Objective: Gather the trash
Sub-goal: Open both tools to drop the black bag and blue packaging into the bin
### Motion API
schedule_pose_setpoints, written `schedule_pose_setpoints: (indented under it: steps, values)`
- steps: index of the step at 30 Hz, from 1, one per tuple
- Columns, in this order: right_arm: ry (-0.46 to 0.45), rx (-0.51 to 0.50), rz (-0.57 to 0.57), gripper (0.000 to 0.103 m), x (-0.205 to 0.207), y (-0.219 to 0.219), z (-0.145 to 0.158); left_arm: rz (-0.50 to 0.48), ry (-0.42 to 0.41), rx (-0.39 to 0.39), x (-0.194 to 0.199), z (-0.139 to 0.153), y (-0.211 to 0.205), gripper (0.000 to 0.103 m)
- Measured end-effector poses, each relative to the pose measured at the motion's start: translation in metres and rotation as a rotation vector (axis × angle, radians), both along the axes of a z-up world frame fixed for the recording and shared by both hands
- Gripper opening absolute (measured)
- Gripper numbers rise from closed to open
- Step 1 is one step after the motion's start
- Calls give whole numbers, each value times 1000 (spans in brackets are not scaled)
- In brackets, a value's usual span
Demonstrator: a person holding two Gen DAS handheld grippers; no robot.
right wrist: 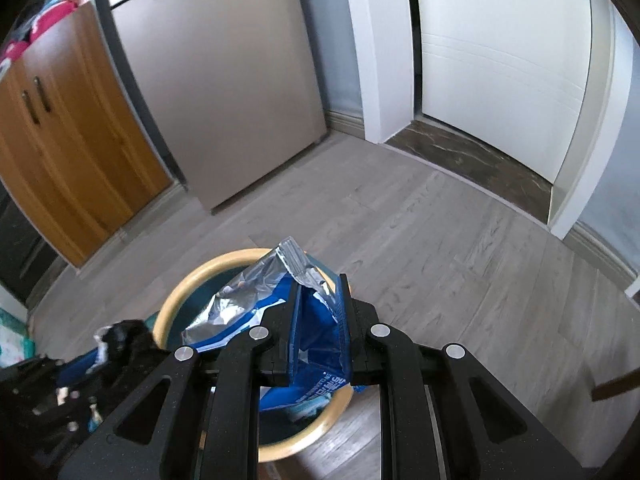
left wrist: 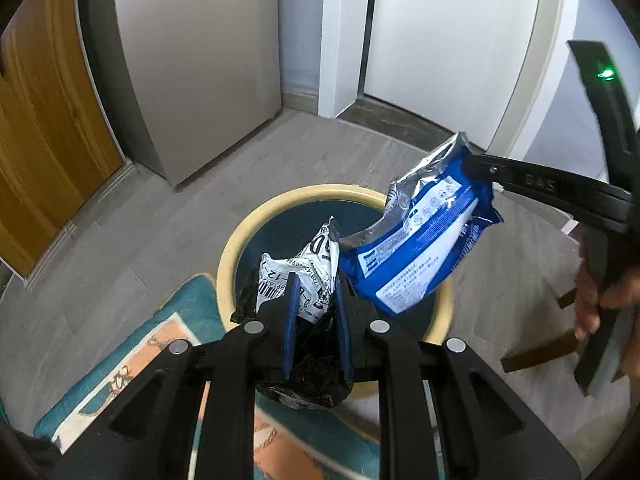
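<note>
A round bin with a cream rim [left wrist: 256, 220] [right wrist: 188, 280] and dark teal inside stands on the floor below both grippers. My left gripper [left wrist: 316, 280] is shut on a crumpled black plastic bag with a white shipping label [left wrist: 296, 280], held over the bin's near side. In the right wrist view that bag [right wrist: 120, 336] shows at lower left. My right gripper [right wrist: 320, 284] is shut on a blue and silver foil snack packet [right wrist: 316, 332], hanging over the bin. The left wrist view shows that packet [left wrist: 416, 240] pinched by the right gripper's fingers [left wrist: 480, 164].
A patterned teal and orange mat [left wrist: 132, 344] lies beside the bin. Grey wood floor [right wrist: 420, 220] stretches ahead. A steel fridge [right wrist: 216, 80], a wooden cabinet [right wrist: 60, 140] and a white door [right wrist: 500, 72] line the far wall. Wooden furniture legs [left wrist: 536, 352] stand at right.
</note>
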State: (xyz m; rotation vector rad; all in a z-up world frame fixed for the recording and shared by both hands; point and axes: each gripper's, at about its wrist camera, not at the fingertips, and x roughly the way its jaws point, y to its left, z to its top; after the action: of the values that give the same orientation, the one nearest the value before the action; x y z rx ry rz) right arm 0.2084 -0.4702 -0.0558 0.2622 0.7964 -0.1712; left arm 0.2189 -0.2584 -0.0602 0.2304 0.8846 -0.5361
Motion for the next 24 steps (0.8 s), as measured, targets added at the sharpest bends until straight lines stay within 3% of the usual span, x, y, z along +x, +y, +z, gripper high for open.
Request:
schedule_pose_setpoints:
  steps: [7, 10, 13, 16, 22, 24]
  values:
    - [12, -9, 14, 19, 6, 6, -5, 29, 1, -69, 15, 2, -6, 17]
    - [19, 4, 33, 20, 7, 9, -7, 18, -19, -67, 16, 6, -4, 22]
    - [26, 26, 44, 26, 8, 13, -7, 37, -22, -66, 14, 7, 3, 38]
    - [18, 23, 50, 35, 8, 17, -3, 52, -18, -74, 9, 11, 14, 39]
    - [3, 4, 78, 39, 1, 34, 7, 90, -43, -59, -8, 27, 48, 43]
    - [-5, -21, 97, 47, -3, 44, 12, 113, -50, -61, -16, 34, 65, 48]
